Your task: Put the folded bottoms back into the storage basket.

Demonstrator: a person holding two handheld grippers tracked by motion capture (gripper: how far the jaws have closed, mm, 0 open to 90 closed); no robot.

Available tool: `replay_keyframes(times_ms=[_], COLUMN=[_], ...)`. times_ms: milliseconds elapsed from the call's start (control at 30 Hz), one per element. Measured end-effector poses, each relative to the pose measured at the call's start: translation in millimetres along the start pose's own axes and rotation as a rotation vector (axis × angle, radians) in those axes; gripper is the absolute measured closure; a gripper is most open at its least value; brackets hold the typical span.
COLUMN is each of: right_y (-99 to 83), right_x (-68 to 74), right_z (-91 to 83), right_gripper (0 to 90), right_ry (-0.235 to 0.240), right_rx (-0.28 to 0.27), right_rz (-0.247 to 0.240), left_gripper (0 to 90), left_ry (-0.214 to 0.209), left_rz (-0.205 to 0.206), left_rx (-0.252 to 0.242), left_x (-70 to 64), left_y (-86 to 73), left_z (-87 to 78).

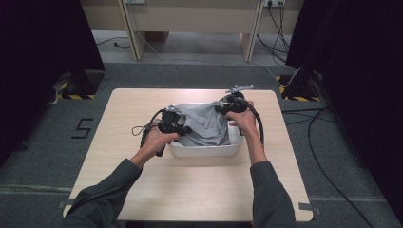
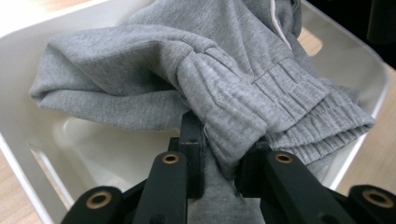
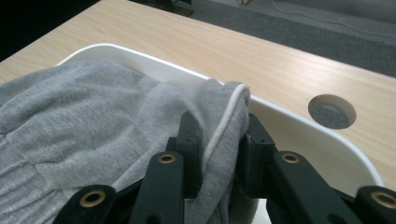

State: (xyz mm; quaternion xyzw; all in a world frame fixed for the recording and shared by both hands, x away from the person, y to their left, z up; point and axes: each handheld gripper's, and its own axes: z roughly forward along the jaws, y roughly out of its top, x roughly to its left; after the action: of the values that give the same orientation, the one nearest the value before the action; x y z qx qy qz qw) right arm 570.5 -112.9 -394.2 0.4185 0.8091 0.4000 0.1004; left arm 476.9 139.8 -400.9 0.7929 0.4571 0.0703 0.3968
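A: Overhead, where is the garment?
B: A grey sweatshirt (image 1: 205,126) lies in the white tub (image 1: 209,151) at table (image 1: 199,190) centre, long axis roughly 9 to 3 o'clock.

A: Left gripper view?
B: Left gripper (image 2: 223,156) jaws nearly closed, pinching a ribbed cuff (image 2: 280,105) pointing toward 4 o'clock.

A: Right gripper view?
B: Right gripper (image 3: 223,140) clamps a white-piped edge (image 3: 224,122) near the tub's rim.

The person wears dark grey-green sleeves (image 1: 268,192), and each black gripper (image 2: 219,163) has brass-ringed screws and a trailing black cable (image 1: 259,124).
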Motion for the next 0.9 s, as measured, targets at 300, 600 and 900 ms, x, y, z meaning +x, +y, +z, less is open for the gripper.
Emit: replay_keyframes(times_ms=[300,600,900], right_y=[-5.5,-7.2,-3.8], right_x=[-0.5,7.8,1.9], right_z=[11.0,17.8,5.7], right_gripper=[73.4,60.4,47.0], right_ry=[-0.022,-0.107,-0.149], right_rx=[0.062,0.176,0.165], right_rz=[0.004,-0.005,0.082], left_gripper=[73.5,66.6,65.3], left_ry=[-0.001,-0.006,-0.002], left_rz=[-0.036,-0.050,-0.035], left_rx=[0.061,0.078,0.053], left_x=[6.3,9.9,10.4], left_y=[-3.7,-5.7,-4.6], left_z=[7.1,5.2,-5.1])
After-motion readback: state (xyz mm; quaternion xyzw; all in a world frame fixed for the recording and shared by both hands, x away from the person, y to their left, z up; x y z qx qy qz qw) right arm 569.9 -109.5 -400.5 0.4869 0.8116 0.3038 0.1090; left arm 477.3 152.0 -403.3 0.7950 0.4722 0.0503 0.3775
